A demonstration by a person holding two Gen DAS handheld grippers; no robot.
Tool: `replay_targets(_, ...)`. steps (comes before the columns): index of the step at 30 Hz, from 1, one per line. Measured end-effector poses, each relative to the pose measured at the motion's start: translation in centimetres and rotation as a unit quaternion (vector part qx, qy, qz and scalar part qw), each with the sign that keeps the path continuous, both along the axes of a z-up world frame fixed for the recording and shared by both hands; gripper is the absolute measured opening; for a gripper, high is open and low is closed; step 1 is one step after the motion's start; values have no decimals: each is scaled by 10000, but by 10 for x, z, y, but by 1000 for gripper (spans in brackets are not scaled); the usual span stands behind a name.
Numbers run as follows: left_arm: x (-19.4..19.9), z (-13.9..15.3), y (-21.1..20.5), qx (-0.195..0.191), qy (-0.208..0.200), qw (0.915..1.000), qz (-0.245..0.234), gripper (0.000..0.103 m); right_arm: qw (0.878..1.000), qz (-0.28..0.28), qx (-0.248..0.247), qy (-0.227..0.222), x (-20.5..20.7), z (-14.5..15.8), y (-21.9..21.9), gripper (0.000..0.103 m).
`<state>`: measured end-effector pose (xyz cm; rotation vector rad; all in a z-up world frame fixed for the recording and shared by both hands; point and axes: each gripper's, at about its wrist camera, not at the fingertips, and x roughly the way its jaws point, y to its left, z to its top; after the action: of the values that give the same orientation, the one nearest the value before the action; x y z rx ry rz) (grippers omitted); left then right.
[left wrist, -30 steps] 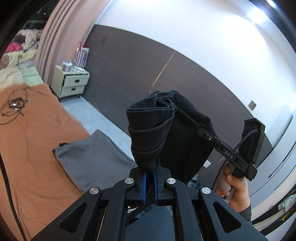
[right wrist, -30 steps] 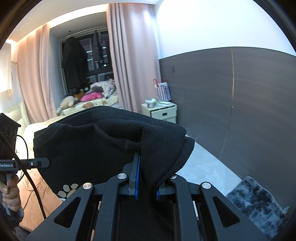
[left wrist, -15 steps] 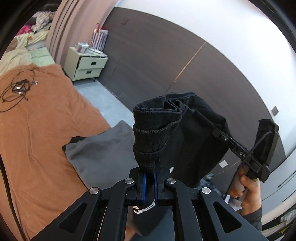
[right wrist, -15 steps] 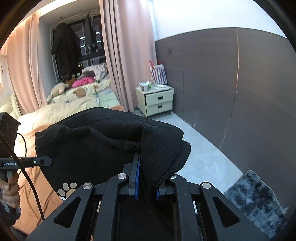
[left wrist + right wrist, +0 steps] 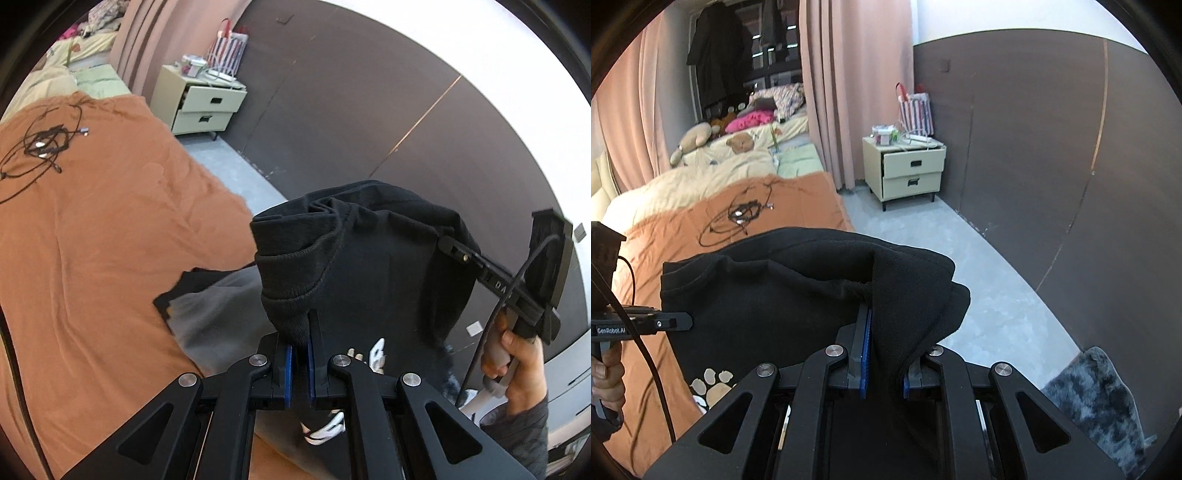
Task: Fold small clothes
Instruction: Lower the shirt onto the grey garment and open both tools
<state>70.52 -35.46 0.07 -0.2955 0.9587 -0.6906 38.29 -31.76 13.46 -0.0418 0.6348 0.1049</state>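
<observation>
Aloft, black garment (image 5: pixel 373 273) held between both grippers.
Left gripper (image 5: pixel 300 363) fingers pinch its ribbed hem; right gripper (image 5: pixel 884 369) fingers clamp bunched cloth, above the orange bed (image 5: pixel 92 229).

We see a cable (image 5: pixel 738 216) lying on the bed (image 5: pixel 798 199), the nightstand (image 5: pixel 905 168) right of it, pillows (image 5: pixel 775 98) behind.

Black garment (image 5: pixel 798 295) pinched in right tool (image 5: pixel 882 354) above orange bedspread (image 5: pixel 683 236).

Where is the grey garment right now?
In the left wrist view, the grey garment lies on the orange bedspread near the bed's edge, partly hidden behind the held black garment.
</observation>
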Motion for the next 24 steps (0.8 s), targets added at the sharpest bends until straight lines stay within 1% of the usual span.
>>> replay_targets(3,12,-19,2,78,-1,10000,62,7,9998,-51,-130,119,24,-11,25,9)
replay_targets(4,15,-24,2,191,-53,9997,111,10,9996,-132,-199,130,26,-12,24,10)
replay_targets(5,20,-31,0,546,-109,9980,300,19,9988,-311,-365,123,32,-17,28,11)
replay_targets(6,26,-40,-2,1006,-125,9932,568,28,9970,-550,-538,128,36,-21,22,22)
replay_targets(7,31,-48,-2,1250,-80,9894,733,31,9970,-550,-538,128,36,-21,22,35)
replay_targets(8,37,-57,0,1359,35,9873,821,33,9910,-1086,-749,225,41,-28,11,42)
replay_targets(9,42,-65,4,1341,202,9872,840,33,9882,-1282,-779,306,43,-30,9,46)
replay_targets(10,45,-73,9,1224,414,9881,830,33,9871,-1384,-711,377,43,-31,8,47)
replay_targets(12,44,-78,17,1105,528,9889,841,33,9904,-1251,-384,445,33,-27,8,47)
replay_targets(14,42,-80,22,1083,558,9887,874,35,9909,-1203,-391,465,16,-19,7,47)
replay_targets(15,41,-82,23,1036,599,9890,870,35,9909,-1186,-410,485,8,-16,11,47)
replay_targets(16,38,-82,24,953,661,9896,850,35,9910,-1176,-376,514,-4,-12,5,47)
replay_targets(18,35,-82,23,888,687,9902,825,35,9911,-1160,-200,619,-14,-5,5,47)
replay_targets(19,33,-80,21,879,655,9907,805,35,9912,-1143,-98,665,-26,-1,6,47)
replay_targets(20,33,-79,20,857,597,9915,776,35,9911,-1144,-67,681,-34,2,-1,47)
replay_targets(22,27,-73,17,689,565,9938,670,35,9910,-1152,-111,676,-57,8,-1,47)
replay_targets(24,25,-75,13,504,670,9951,526,35,9908,-1151,-89,709,-76,12,-12,47)
